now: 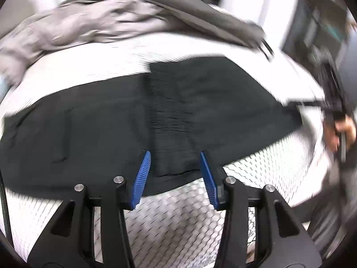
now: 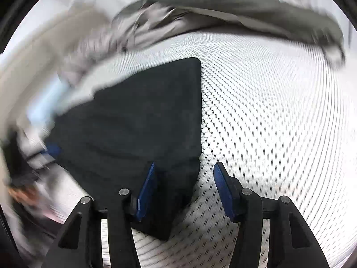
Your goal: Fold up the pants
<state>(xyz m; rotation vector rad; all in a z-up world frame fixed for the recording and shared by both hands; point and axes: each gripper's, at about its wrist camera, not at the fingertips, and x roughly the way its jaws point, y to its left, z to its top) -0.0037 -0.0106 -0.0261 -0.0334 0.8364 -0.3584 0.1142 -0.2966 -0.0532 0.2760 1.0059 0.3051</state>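
Black pants (image 1: 138,122) lie spread across a white patterned surface (image 1: 174,223), with an elastic waistband section near the middle. My left gripper (image 1: 175,156) is open, its blue pads on either side of the pants' near edge. In the right wrist view the pants (image 2: 138,120) lie folded with a neat right edge. My right gripper (image 2: 185,172) is open over the pants' near right corner, empty. The right gripper and the hand holding it (image 1: 337,120) show at the right of the left wrist view. Both views are motion-blurred.
A pile of grey garments (image 1: 93,24) lies at the back of the surface, with a darker grey garment (image 2: 245,4) across the far side. Furniture (image 1: 319,29) stands at the right beyond the surface's edge.
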